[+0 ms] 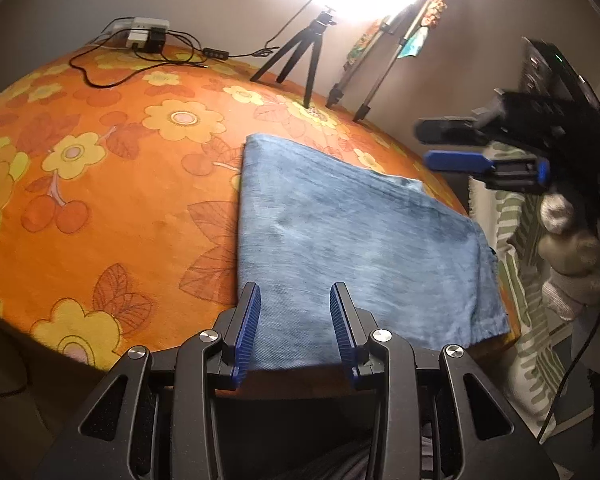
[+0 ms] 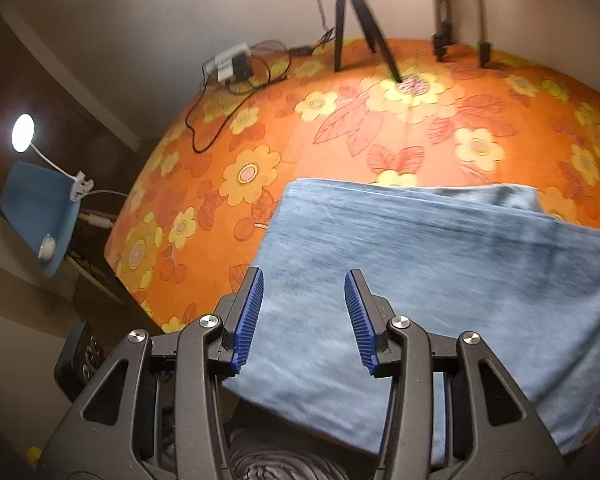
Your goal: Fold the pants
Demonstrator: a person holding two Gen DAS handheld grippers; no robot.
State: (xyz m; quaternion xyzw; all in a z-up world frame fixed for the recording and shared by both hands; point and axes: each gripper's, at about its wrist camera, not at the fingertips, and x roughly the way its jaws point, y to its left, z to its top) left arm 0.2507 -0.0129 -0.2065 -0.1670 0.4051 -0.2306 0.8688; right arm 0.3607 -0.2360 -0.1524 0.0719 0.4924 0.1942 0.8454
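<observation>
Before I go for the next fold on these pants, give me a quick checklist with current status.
1. Left tool open, nothing clamped: ok.
2. Right tool open, nothing clamped: ok.
3. Pants lie flat, already folded into a compact panel: ok.
4. Near hem of pants overhangs the table edge: not ok.
5. Black tripod and cables clear of the pants: ok.
6. Layers underneath aligned: cannot tell.

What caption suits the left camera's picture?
Open left hand-held gripper above folded blue pants on an orange floral cloth.
</observation>
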